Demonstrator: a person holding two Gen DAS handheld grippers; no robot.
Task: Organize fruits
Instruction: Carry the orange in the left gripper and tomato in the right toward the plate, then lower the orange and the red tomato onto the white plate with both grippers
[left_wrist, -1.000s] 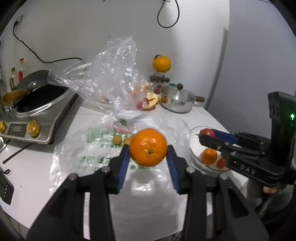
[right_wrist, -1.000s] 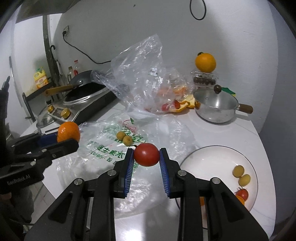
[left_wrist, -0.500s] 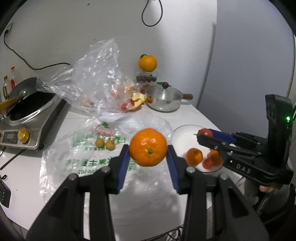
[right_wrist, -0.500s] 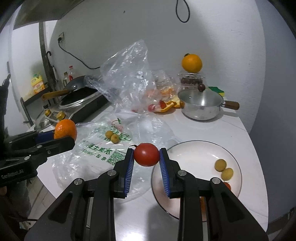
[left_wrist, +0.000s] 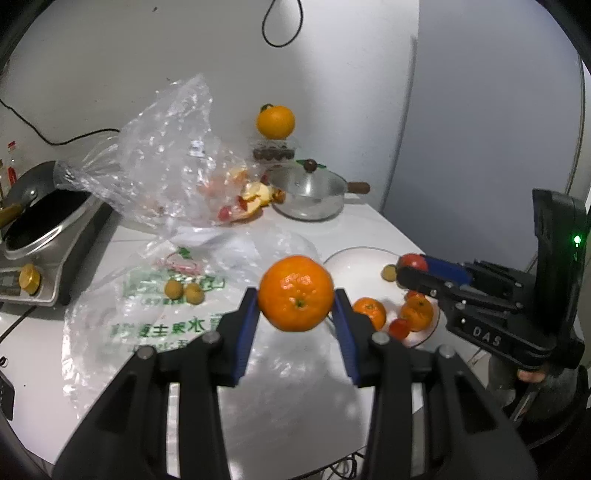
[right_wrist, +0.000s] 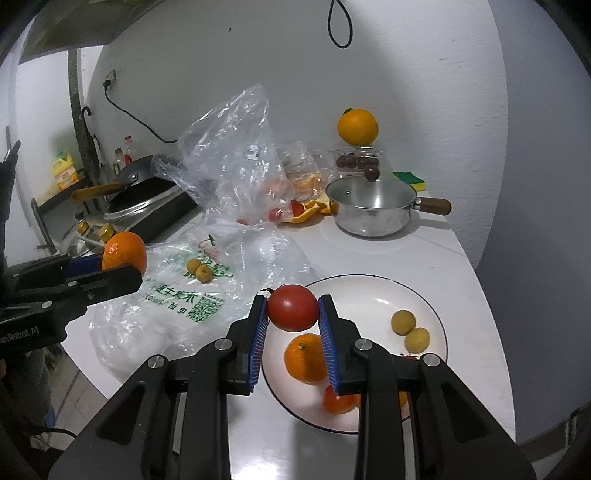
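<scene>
We are at a white counter (right_wrist: 424, 254) against a pale wall, with a wok at the far left, a lidded pot (right_wrist: 373, 210) at the back and crumpled bags (right_wrist: 229, 173) spread between them. Over the last second both hands have carried their loads sideways toward the plate (right_wrist: 373, 291): a moment ago the right gripper (right_wrist: 291, 325) hung over the printed bag, and now it sits above the plate's near left part. Its jaws are nearly closed, clamped on a tomato (right_wrist: 293, 307), grip unchanged. The left gripper (left_wrist: 295, 317) has travelled the same way and now hovers over the bag just beside the plate's edge, pinching an orange (left_wrist: 295, 293) between its blue pads, grip likewise unchanged. On the plate already lie two longans (right_wrist: 410, 330), an orange and small red fruit. Two more longans (right_wrist: 199, 268) remain on the printed bag. We judge the tomato is about ready to be set down, with the orange to follow; the bagged fruit is still to be sorted.
</scene>
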